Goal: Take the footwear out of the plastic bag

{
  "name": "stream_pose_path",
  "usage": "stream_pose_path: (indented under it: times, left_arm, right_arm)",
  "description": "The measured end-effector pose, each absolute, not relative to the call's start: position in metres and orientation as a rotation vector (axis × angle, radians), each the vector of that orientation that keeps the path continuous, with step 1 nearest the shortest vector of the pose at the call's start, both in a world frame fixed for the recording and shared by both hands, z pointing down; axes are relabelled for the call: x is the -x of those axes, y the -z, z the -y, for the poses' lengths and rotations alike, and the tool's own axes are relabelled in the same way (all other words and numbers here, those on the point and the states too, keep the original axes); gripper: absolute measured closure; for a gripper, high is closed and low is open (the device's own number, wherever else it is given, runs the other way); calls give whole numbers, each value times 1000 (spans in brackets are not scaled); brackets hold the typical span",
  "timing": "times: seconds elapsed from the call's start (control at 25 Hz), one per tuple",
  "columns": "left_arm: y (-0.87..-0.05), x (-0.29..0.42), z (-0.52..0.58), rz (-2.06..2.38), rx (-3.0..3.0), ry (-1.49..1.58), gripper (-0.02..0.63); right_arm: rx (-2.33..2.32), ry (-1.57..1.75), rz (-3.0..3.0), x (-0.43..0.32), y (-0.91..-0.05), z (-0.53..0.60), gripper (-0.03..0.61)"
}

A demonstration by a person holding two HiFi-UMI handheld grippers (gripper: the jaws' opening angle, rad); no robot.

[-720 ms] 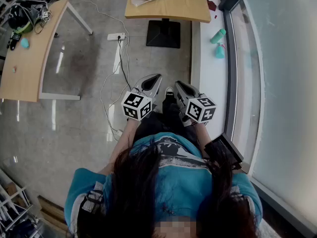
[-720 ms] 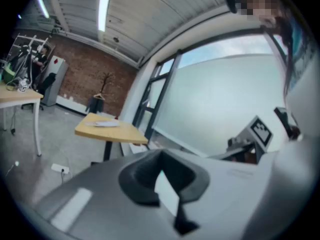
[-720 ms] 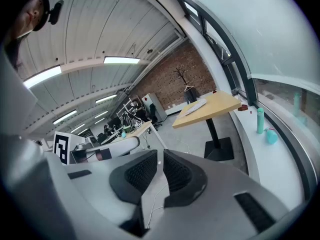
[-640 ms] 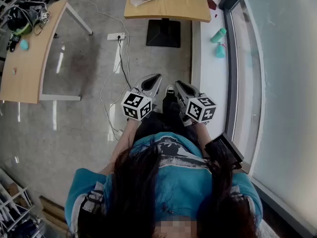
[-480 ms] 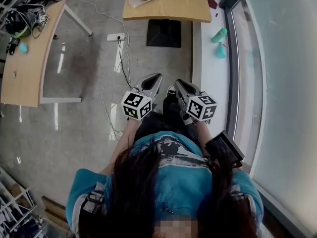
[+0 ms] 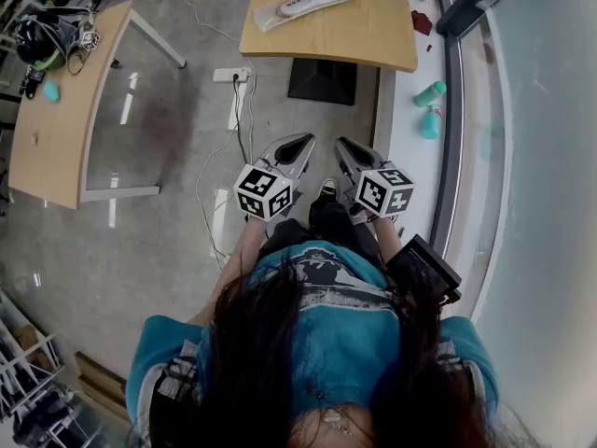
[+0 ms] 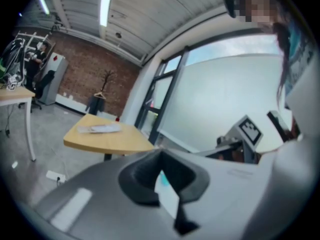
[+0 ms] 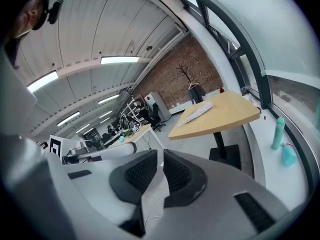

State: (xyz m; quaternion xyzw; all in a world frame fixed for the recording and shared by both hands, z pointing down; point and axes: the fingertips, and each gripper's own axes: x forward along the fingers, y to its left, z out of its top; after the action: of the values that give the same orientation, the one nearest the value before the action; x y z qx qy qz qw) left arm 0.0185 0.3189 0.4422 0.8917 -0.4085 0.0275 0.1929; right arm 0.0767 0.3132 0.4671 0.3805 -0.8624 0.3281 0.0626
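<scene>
The person is standing well back from the wooden table (image 6: 373, 26), and the plastic bag (image 6: 303, 1) with the footwear is lying on its far part, untouched, so the step in hand is looking like the approach. The left gripper (image 6: 302, 142) is holding its jaws fully together with nothing between them, and the right gripper (image 6: 342, 146) is keeping only a thin slit between its ridged pads, also empty. To do this well, I would judge that both jaws need opening before reaching the bag. One gripper should be pinning or pinching the loose plastic near the bag's mouth while the other is drawing the footwear out along its length, since thin film is likely to slide and bunch. The head view is showing both grippers side by side above the person's shoe (image 6: 326, 191), and a pale long shape is showing through the plastic. The right gripper view is showing the bag (image 8: 197, 112) lying slantwise near the table's left edge, with teal bottles (image 8: 278, 133) on the window ledge. The left gripper view is giving the table's side profile and its thick edge.
</scene>
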Motion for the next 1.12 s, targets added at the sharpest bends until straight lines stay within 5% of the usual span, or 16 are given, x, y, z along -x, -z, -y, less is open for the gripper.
stream_pose_path:
  times: [1.12]
  left_arm:
    - [-467, -43, -124, 1178, -2413, -128, 611]
  right_arm:
    - [-1055, -1125, 2584, -102, -495, -121, 531]
